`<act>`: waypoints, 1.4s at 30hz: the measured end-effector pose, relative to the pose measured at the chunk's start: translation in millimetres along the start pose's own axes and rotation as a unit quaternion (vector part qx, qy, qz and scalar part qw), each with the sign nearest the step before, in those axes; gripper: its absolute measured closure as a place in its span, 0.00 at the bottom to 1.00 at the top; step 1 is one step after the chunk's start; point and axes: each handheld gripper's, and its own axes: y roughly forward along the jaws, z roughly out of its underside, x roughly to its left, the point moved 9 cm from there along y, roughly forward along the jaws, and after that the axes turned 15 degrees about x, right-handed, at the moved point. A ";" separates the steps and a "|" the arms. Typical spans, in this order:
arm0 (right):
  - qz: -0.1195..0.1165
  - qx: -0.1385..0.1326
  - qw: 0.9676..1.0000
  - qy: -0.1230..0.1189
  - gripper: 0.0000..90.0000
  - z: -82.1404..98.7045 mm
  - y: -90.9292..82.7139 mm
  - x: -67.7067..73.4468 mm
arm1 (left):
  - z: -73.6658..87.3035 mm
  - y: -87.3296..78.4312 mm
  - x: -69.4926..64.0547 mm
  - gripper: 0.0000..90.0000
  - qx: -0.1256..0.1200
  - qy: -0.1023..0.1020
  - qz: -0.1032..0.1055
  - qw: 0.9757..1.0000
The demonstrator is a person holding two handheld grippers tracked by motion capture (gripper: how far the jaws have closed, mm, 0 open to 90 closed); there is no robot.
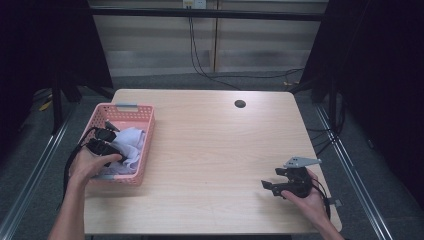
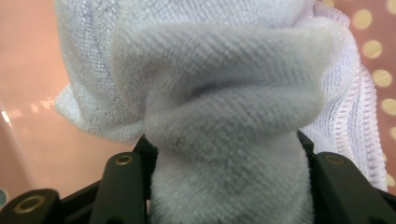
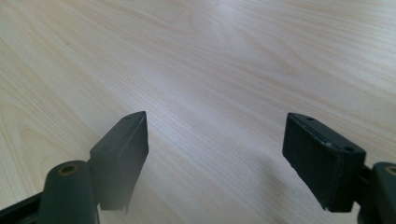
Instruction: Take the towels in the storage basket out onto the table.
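Observation:
A pink plastic basket point(image 1: 146, 150) stands at the left of the wooden table point(image 1: 215, 135), with a white cloth point(image 1: 131, 142) inside it. My left gripper point(image 1: 107, 140) reaches down into the basket. In the left gripper view the fuzzy white cloth point(image 2: 219, 93) bunches up between the black jaws, and the left gripper point(image 2: 224, 144) is shut on it, with the pink basket wall point(image 2: 28, 70) behind. My right gripper point(image 1: 271, 178) rests near the table's front right. In the right gripper view the right gripper point(image 3: 217, 119) stands open over bare wood.
A round cable hole point(image 1: 240, 104) sits near the table's far edge. Cables hang down the wall behind the table. A metal rail runs along the floor on each side. Dark curtains close off both sides.

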 end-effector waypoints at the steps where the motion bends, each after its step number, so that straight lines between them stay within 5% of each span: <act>1: 0.001 -0.004 1.000 0.001 0.26 -0.4 -1.2 -0.7 | 1.1 -2.3 0.5 0.55 -0.002 -0.001 0.004 1.000; 15: -0.001 -0.001 1.000 0.004 0.24 0.0 -1.6 -1.2 | 9.6 -26.9 8.2 0.55 -0.051 -0.014 0.034 0.998; 19: -0.001 -0.003 1.000 0.003 0.24 -0.5 -1.5 -1.4 | 10.5 -36.6 12.0 0.55 -0.065 -0.013 0.019 0.998; 28: -0.002 -0.005 1.000 0.005 0.24 -0.7 -2.4 -1.9 | 14.1 -50.3 15.6 0.55 -0.103 -0.020 0.044 0.994; 39: 0.000 -0.002 1.000 0.008 0.23 0.6 -1.1 -3.3 | 11.6 -77.5 19.5 0.55 -0.161 -0.028 0.059 0.985; 40: 0.000 -0.001 1.000 0.011 0.23 1.3 -1.7 -3.8 | 12.2 -82.0 21.7 0.55 -0.176 -0.042 0.063 0.982; 41: 0.000 -0.001 1.000 0.011 0.23 1.3 -1.7 -3.8 | 12.2 -82.0 21.7 0.55 -0.176 -0.042 0.063 0.982; 42: 0.002 -0.003 1.000 0.010 0.23 1.1 -2.2 -4.3 | 14.0 -85.1 22.4 0.55 -0.185 -0.049 0.071 0.979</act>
